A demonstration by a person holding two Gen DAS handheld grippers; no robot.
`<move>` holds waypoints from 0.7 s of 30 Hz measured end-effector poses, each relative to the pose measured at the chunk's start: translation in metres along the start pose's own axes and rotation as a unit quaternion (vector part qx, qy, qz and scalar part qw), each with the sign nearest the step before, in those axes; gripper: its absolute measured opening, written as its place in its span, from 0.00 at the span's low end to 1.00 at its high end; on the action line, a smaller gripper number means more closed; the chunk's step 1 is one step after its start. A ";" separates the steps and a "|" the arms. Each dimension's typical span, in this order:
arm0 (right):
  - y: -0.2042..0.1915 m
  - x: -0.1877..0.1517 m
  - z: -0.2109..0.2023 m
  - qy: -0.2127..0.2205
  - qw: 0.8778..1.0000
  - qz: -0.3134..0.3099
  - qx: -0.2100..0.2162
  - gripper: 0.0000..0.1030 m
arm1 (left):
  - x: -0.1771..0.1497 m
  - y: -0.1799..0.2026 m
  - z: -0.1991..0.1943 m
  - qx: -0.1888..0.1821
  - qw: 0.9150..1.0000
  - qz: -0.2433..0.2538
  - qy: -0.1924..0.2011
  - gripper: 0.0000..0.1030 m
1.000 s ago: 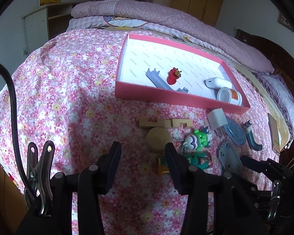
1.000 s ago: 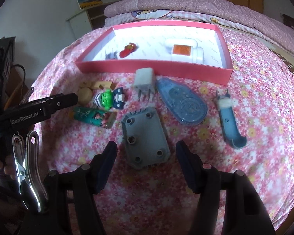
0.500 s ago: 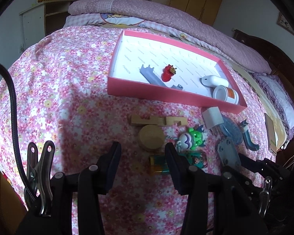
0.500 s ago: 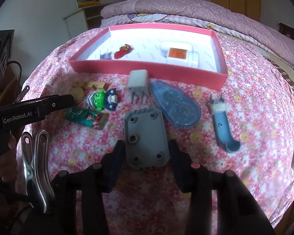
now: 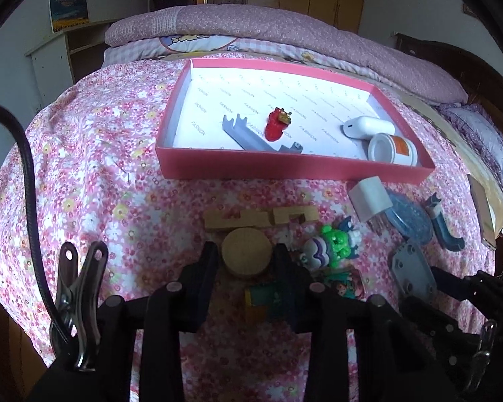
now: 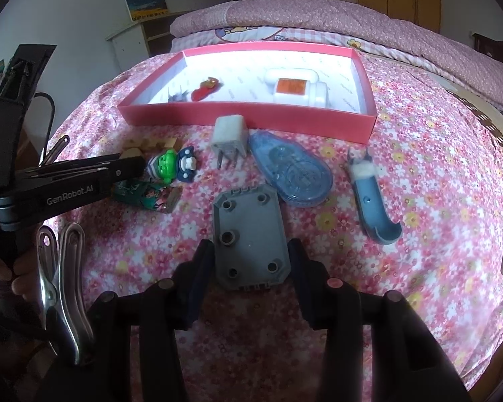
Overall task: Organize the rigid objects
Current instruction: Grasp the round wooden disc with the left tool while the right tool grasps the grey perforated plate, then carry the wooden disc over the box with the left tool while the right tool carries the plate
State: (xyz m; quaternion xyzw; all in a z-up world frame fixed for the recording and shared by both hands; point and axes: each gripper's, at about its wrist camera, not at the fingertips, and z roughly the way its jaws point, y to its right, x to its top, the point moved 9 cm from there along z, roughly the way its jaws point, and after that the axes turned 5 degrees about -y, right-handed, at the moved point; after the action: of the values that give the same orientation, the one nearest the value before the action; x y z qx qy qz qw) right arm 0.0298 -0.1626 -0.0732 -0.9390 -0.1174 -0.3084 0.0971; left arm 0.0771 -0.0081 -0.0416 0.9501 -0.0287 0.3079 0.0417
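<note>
Your right gripper (image 6: 248,264) has the grey plate (image 6: 249,236) between its fingers (image 6: 198,268), and both pads look pressed against its long edges near the close end. The plate lies flat on the flowered bedspread (image 6: 419,167), long axis running straight away from you toward the pink box (image 6: 251,117), notched short edge at the far end.

Your left gripper (image 5: 246,261) sits around the round wooden disc (image 5: 247,256). Its fingers (image 5: 204,268) are closing on it with the disc between them; they sit tight at its sides, but I can't tell if they actually bite.

The left view looks down into the box: a grey track piece (image 5: 251,135) lying diagonally, a red toy (image 5: 275,124), a white case (image 5: 369,125) and a white jar (image 5: 392,149) on its side. From the right view the box's near wall hides most of the track piece.

The right view gives you the blue tape dispenser (image 6: 293,171), white charger plug (image 6: 229,137) and blue curved piece (image 6: 374,201) in full; the left one squeezes those to its edge. The wooden block strip (image 5: 260,217) behind the disc is clear only from the left.
</note>
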 end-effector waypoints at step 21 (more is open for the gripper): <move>-0.002 0.002 -0.006 0.011 0.999 0.025 0.040 0.45 | 0.001 -0.005 -0.020 -0.017 1.000 -0.010 0.020 0.32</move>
State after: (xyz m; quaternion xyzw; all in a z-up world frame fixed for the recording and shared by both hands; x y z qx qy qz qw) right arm 0.0271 -0.1616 -0.0670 -0.9337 -0.1045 -0.3111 0.1434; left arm 0.0671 -0.0011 -0.0251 0.9430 -0.0239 0.3263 0.0612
